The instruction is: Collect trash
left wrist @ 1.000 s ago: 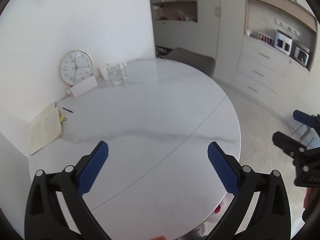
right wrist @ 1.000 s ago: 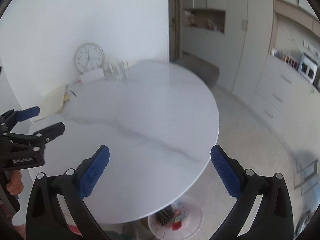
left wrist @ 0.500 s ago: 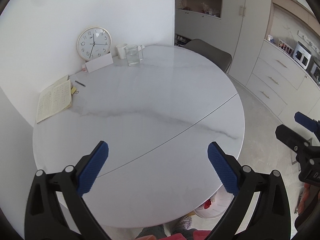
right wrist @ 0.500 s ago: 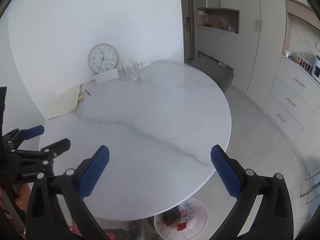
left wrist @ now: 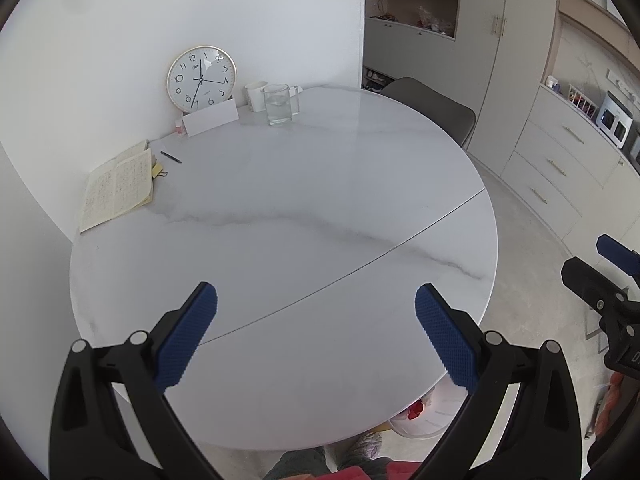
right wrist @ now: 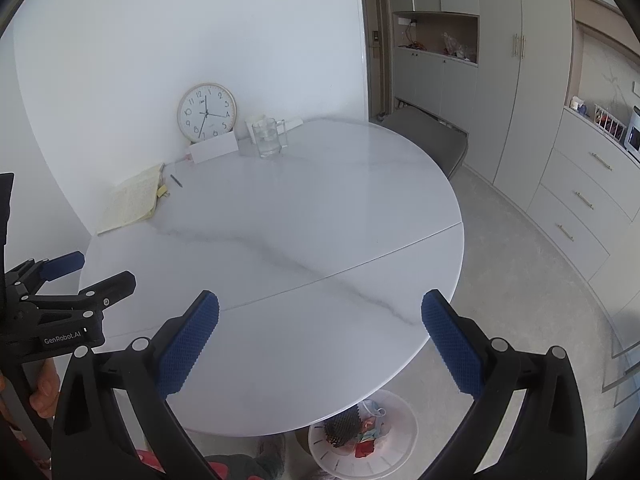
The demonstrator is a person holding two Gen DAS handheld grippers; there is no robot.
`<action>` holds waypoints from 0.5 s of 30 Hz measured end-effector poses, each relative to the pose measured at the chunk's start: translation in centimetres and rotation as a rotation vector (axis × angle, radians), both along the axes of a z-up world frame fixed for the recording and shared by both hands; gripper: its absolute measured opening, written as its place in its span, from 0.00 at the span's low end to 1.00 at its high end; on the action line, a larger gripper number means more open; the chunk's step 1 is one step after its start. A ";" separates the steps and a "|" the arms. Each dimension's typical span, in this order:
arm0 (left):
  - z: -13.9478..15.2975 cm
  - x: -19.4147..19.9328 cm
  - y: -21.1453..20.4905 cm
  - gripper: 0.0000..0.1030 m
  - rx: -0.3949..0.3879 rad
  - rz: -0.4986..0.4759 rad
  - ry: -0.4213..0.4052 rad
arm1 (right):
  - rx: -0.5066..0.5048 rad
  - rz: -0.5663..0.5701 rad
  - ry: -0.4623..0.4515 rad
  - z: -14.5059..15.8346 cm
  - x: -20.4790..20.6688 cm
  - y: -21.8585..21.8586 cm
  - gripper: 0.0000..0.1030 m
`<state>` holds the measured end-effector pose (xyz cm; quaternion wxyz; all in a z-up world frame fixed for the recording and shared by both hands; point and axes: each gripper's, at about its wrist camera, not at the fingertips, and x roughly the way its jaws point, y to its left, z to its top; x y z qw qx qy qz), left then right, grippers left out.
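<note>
A round white marble table [left wrist: 320,184] fills both views, and I see no loose trash on its top. My left gripper [left wrist: 316,300] hangs open above the near edge with nothing between its blue pads. My right gripper [right wrist: 320,300] is open and empty too, further right over the same edge. Each shows in the other's view: the right gripper [left wrist: 586,256] at the right edge, the left gripper [right wrist: 102,268] at the left. A white trash basket [right wrist: 388,464] stands on the floor under the near rim, with colourful wrappers [right wrist: 366,438] inside. Only part of the basket [left wrist: 440,412] shows in the left view.
At the table's far side stand a wall clock [left wrist: 201,79], a white card [left wrist: 210,119], a white cup [left wrist: 255,96] and a glass mug [left wrist: 278,104]. An open notebook [left wrist: 118,190] and a pen [left wrist: 171,157] lie at the left. A grey chair [left wrist: 436,108] and cabinets [left wrist: 560,168] are beyond.
Both grippers have drawn back and up from the table, so the whole top and the basket below now show. Both have stayed open and empty.
</note>
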<state>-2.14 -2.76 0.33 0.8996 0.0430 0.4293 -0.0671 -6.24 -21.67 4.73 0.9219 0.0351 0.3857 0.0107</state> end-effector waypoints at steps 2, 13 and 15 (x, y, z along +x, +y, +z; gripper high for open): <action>-0.1 0.1 0.1 0.92 -0.004 0.001 0.004 | -0.003 -0.001 0.002 -0.2 -0.2 0.2 0.98; -0.2 0.4 0.4 0.92 -0.002 -0.001 0.005 | -0.003 -0.002 0.014 -0.7 0.1 0.5 0.98; -0.3 0.5 0.5 0.92 -0.004 -0.001 0.008 | -0.003 0.000 0.018 -0.9 0.2 0.5 0.98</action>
